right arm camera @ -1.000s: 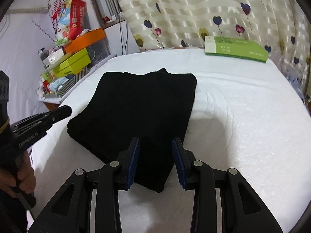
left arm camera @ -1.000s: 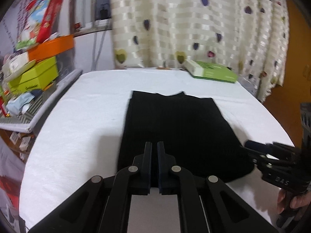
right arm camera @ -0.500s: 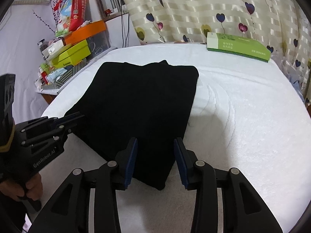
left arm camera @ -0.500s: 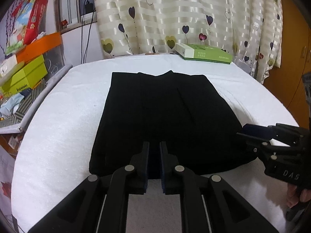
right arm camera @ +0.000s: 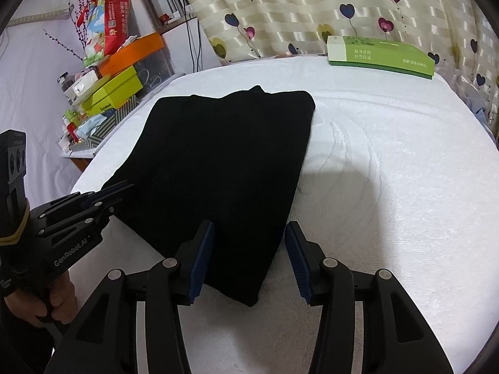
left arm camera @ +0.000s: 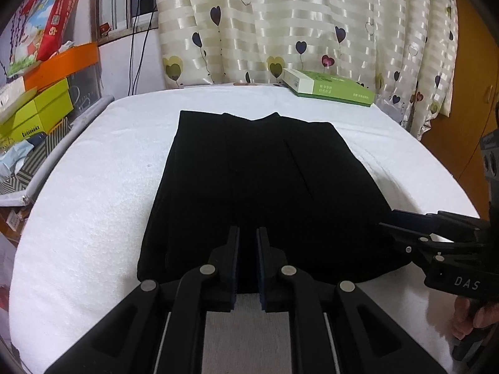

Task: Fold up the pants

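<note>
Black pants [left arm camera: 265, 180] lie flat and folded into a rectangle on the white padded table [left arm camera: 93, 202]. My left gripper [left arm camera: 248, 240] hovers over their near hem, its jaws almost closed with a thin slit and no cloth raised between them. In the right wrist view the left gripper [right arm camera: 123, 187] has its tips at the near left edge of the pants [right arm camera: 224, 162]. My right gripper [right arm camera: 249, 233] is open, its blue pads [right arm camera: 202, 249] straddling the near right corner of the pants. In the left wrist view the right gripper [left arm camera: 388, 221] reaches in at the pants' right edge.
A green box [left arm camera: 330, 88] lies at the table's far edge by the heart-print curtain [left arm camera: 280, 25]. Stacked orange and yellow-green boxes [left arm camera: 40, 106] crowd a shelf to the left. A hand [right arm camera: 59, 299] holds the left gripper's handle.
Both cameras moved closer over the pants' near edge. The left jaws parted a little to a thin slit. The right gripper opened wider around the near corner.
</note>
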The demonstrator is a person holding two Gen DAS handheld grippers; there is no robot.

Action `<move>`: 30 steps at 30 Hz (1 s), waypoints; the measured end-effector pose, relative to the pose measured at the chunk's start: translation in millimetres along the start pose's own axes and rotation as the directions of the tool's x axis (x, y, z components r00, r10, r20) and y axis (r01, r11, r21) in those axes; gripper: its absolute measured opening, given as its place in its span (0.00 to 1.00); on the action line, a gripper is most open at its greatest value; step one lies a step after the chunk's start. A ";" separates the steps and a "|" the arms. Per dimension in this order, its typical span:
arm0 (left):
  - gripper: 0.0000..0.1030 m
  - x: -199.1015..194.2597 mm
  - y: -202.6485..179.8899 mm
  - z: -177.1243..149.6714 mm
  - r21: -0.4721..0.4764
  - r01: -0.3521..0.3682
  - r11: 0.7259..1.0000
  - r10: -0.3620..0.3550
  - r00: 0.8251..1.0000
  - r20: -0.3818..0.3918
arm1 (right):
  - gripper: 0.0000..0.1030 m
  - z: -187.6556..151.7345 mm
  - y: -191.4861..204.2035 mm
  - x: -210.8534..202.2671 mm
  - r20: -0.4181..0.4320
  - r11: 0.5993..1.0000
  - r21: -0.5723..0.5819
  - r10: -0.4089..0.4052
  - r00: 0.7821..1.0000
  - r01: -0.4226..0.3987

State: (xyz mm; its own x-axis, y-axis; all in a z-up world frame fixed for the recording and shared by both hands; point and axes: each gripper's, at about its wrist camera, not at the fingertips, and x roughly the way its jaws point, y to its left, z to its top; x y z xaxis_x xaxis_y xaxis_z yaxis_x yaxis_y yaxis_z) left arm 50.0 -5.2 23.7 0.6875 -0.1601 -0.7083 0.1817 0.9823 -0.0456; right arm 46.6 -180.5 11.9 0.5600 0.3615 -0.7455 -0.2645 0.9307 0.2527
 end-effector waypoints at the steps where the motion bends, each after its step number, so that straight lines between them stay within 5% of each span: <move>1: 0.12 -1.5 -1.4 -0.3 0.003 -0.010 1.000 0.010 1.000 0.003 | 0.47 -0.2 0.3 -1.0 0.002 1.000 -0.001 -0.004 1.000 0.004; 6: 0.24 -26.8 -7.5 -11.5 0.006 -0.024 1.000 0.024 1.000 0.018 | 0.47 -11.7 0.4 -23.7 0.036 1.000 -0.009 -0.002 0.999 0.003; 17: 0.26 -54.7 20.0 -14.2 -0.063 -0.025 0.998 0.028 0.999 0.041 | 0.47 -25.4 -16.0 -42.0 0.028 0.997 0.034 0.074 0.997 -0.075; 30: 0.26 -31.5 42.1 9.0 -0.076 -0.064 0.995 0.066 0.998 0.023 | 0.47 -5.8 -19.3 -33.5 0.037 0.994 0.032 0.102 0.994 -0.103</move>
State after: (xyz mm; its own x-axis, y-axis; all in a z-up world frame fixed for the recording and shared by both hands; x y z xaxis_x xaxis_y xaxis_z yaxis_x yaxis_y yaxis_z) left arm 42.3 40.4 50.4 0.7141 -0.0970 -0.6933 0.0833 0.9951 -0.0534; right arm 28.3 -210.9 28.4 0.5589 0.4563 -0.6924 -0.2956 0.8898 0.3477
